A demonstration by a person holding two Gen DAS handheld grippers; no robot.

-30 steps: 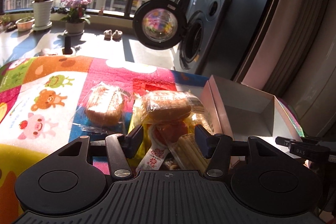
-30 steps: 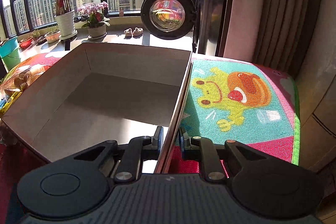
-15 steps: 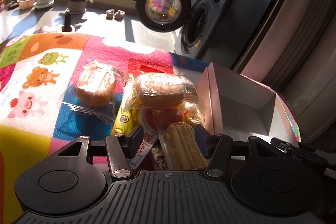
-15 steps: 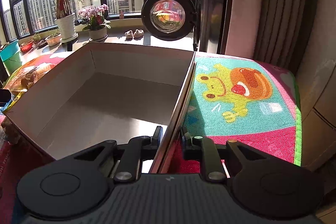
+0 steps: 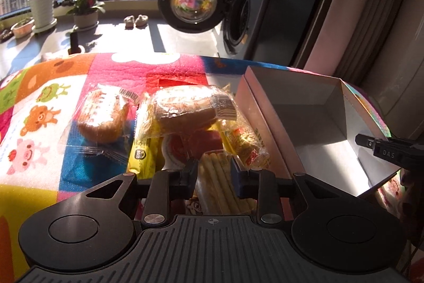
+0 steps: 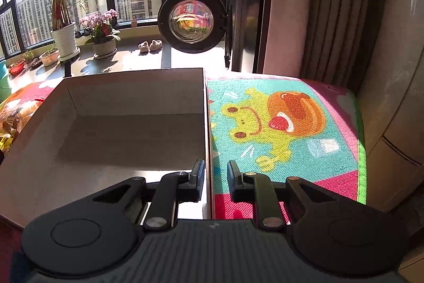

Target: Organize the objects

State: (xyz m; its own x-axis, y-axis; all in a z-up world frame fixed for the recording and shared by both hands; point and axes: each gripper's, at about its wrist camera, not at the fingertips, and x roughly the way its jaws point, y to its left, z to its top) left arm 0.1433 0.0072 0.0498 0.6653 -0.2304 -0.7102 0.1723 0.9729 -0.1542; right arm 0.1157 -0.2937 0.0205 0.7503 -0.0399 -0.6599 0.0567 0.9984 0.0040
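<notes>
Left wrist view: the left gripper point(image 5: 214, 173) squeezes a clear pack of biscuit sticks point(image 5: 221, 184)
Snack pile: wrapped buns point(image 5: 185, 110) and packets lie just left of the box point(image 5: 267, 121) on the bright mat point(image 5: 39, 123)
Right gripper point(image 6: 216, 177): fingers spread, one on each side of the box's right wall, not pinching it
Box inside: bare

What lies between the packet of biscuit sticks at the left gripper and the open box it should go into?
Only the box's near side wall, which the biscuit sticks must be lifted over. The left gripper already has its jaws either side of the packet. The box interior looks empty; the right gripper straddles its far wall.
</notes>
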